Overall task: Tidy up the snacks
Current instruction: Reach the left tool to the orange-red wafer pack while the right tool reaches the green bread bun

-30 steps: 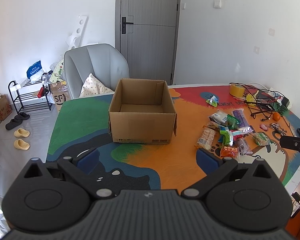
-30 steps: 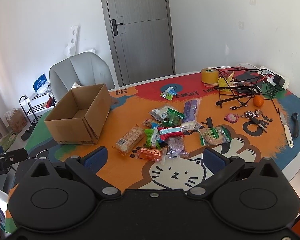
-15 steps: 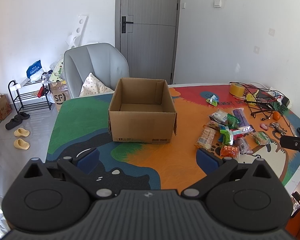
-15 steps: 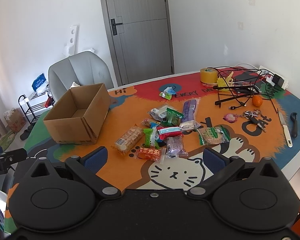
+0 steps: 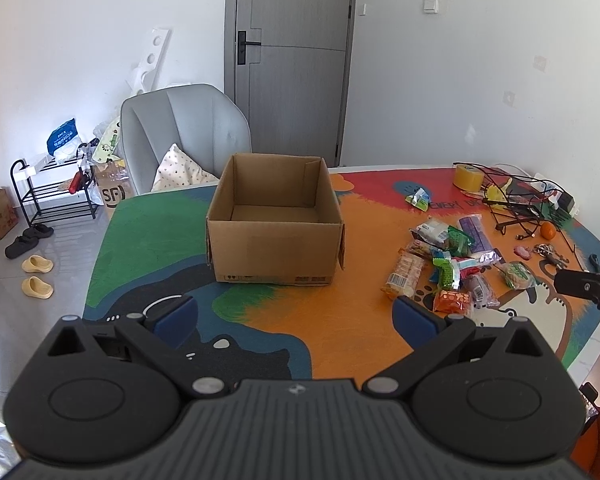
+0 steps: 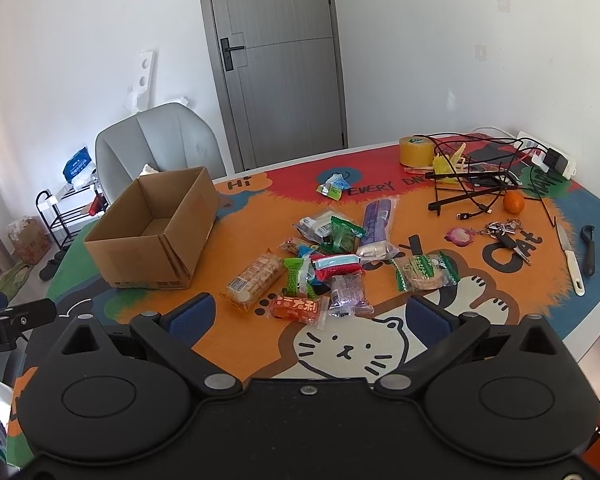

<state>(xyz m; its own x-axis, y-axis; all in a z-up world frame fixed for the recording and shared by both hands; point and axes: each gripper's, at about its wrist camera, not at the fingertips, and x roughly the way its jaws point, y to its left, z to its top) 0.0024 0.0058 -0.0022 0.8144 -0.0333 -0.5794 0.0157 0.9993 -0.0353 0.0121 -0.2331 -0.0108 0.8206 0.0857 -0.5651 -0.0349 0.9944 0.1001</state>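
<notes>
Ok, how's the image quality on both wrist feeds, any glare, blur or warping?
Left wrist view: sharp, daylit, door frame bowed by the fisheye, dark corners. Right wrist view: equally sharp, snack pile wrappers readable with slight sheen, cardboard box skewed near the edge.

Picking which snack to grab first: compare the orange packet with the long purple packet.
The orange packet is short and lies nearest the right gripper; the long purple packet is longer and lies farther back. The orange packet is crosswise in the right wrist view, the purple one runs away from the camera. Both lie flat on the table mat, outside the cardboard box.
</notes>
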